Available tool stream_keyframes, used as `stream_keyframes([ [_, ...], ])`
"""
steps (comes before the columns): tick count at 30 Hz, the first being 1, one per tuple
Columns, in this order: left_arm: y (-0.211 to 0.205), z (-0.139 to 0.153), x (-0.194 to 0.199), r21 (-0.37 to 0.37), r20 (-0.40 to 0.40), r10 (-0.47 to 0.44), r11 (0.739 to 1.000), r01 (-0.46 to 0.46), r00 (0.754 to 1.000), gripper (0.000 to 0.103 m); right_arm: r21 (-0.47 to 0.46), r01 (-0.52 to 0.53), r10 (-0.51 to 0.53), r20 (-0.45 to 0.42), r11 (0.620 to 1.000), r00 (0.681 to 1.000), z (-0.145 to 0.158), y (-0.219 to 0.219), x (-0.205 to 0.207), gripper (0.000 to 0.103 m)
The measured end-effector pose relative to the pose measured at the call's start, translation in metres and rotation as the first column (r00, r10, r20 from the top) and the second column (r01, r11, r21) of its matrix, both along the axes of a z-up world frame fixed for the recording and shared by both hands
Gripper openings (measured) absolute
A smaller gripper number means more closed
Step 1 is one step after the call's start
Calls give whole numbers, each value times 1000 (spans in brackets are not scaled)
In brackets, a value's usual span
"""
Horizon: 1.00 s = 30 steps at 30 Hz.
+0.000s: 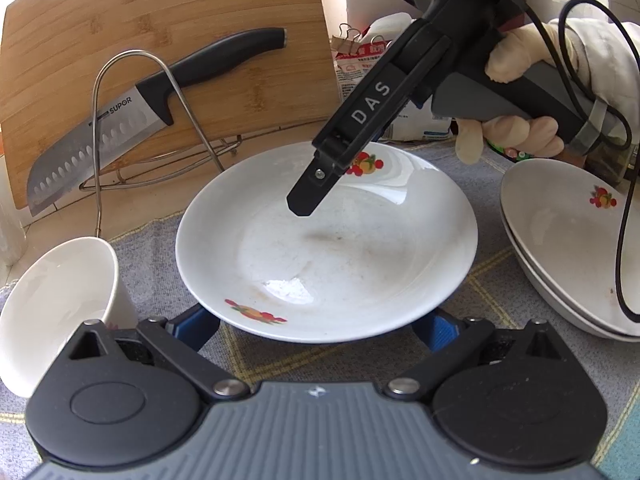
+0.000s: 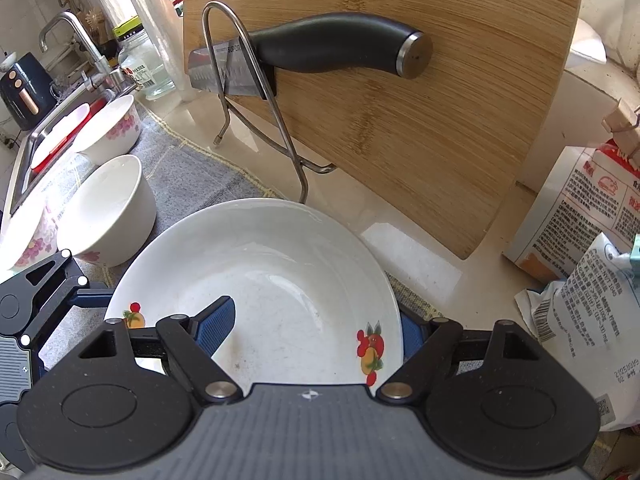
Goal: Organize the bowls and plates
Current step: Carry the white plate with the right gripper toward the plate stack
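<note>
A white plate with fruit prints lies on a grey cloth. My left gripper is open wide, its blue fingers reaching under the plate's near rim on both sides. My right gripper comes down from the far side and is open astride the rim. One of its pads hangs over the plate's inside, while the other sits outside the rim. In the left wrist view one right finger hovers above the plate. A tipped white bowl lies to the left.
Two stacked plates sit at the right. Several flowered bowls stand by the sink. A bamboo cutting board and a knife rest in a wire rack behind. Food packets crowd the right. A gloved hand holds the right gripper.
</note>
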State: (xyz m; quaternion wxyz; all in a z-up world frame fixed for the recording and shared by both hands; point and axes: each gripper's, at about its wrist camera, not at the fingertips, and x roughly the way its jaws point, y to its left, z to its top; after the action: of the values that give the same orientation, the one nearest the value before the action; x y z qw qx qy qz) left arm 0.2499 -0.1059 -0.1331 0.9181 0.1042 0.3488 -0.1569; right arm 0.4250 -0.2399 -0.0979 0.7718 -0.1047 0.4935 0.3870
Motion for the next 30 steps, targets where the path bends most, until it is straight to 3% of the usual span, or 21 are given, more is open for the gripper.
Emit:
stream_keyframes([
  [30,-9,38,-38,37,51,-57,998,55,997,101,59,58,-62,52,997,997,41,-21,-49,86],
])
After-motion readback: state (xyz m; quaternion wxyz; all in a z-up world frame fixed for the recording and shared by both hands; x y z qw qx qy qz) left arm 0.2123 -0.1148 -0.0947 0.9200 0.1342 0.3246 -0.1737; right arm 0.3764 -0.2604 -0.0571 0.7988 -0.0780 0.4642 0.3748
